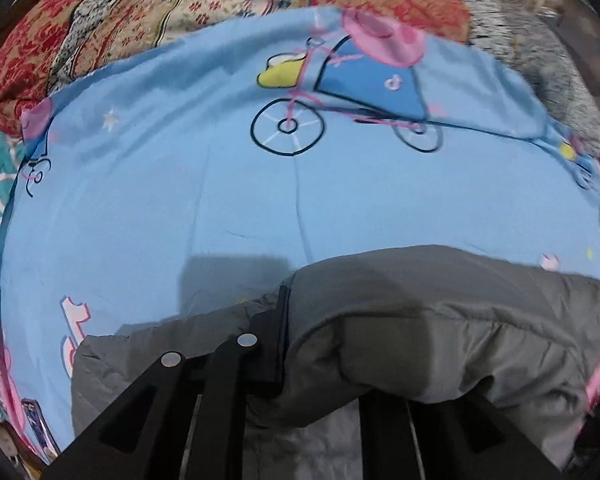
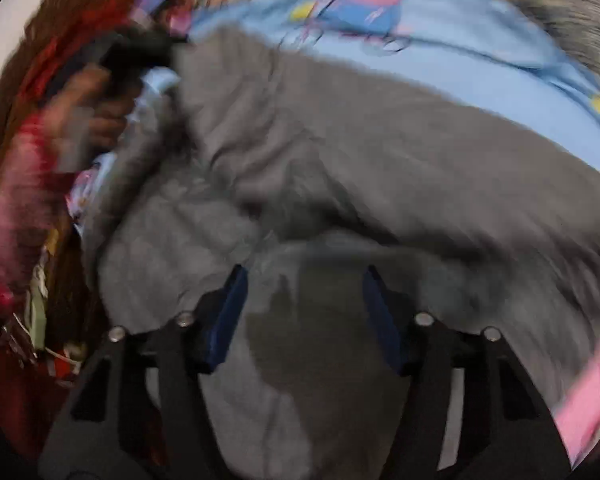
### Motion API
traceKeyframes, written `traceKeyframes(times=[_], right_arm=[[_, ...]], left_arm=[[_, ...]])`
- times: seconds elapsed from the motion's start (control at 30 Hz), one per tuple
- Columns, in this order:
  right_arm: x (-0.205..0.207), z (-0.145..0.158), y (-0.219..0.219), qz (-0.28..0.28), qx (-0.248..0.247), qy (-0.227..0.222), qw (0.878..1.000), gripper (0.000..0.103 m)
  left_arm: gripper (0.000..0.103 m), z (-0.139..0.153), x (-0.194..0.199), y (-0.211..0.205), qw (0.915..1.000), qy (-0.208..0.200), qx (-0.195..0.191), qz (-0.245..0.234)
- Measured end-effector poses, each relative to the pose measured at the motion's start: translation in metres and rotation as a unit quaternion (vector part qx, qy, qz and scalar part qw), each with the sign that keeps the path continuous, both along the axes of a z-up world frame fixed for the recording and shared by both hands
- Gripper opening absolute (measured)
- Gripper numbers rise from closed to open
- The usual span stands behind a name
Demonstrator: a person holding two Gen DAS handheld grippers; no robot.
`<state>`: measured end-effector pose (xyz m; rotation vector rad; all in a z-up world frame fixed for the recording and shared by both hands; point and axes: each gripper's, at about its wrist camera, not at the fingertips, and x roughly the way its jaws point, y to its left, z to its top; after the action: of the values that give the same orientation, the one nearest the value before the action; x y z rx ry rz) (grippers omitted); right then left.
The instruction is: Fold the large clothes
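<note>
Grey garment (image 1: 440,320) fills the near edge of both wrist views, bunched up on a blue cartoon-print sheet (image 1: 220,200). Left gripper (image 1: 282,320) is clamped on a fold of the grey fabric, fingers together, cloth draped over its right side. Right gripper (image 2: 302,304) has its jaws apart, blue pads (image 2: 230,308) either side of the fabric, not pressing it. Right view is motion-blurred. Person's hand (image 2: 88,120), in a red-pink knit sleeve (image 2: 16,216), holds the other gripper at upper left. Patterned red-beige quilt (image 1: 180,4) lies beyond the sheet.
</note>
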<state>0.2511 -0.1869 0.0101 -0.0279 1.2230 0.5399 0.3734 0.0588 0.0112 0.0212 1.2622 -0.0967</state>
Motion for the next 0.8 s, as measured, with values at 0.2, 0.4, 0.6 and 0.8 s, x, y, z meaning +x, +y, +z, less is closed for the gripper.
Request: traceKeyframes(times=[0.2, 0.4, 0.6, 0.8], right_arm=[[0.158, 0.007, -0.016, -0.170, 0.071, -0.063, 0.981, 0.049], [0.189, -0.048, 0.020, -0.167, -0.003, -0.005, 0.986, 0.049], [0.195, -0.045, -0.029, -0.267, -0.014, -0.040, 0.963, 0.049], [0.182, -0.036, -0.052, -0.272, 0.078, -0.017, 0.959, 0.050]], left_arm=[[0.016, 0.036, -0.062, 0.018, 0.9978, -0.022, -0.043, -0.045], [0.017, 0.028, -0.115, 0.000, 0.9816, 0.027, -0.172, -0.079], [0.017, 0.043, -0.161, 0.050, 0.9531, -0.040, -0.296, 0.051], [0.017, 0.067, -0.175, -0.014, 0.9810, -0.111, -0.148, -0.058]])
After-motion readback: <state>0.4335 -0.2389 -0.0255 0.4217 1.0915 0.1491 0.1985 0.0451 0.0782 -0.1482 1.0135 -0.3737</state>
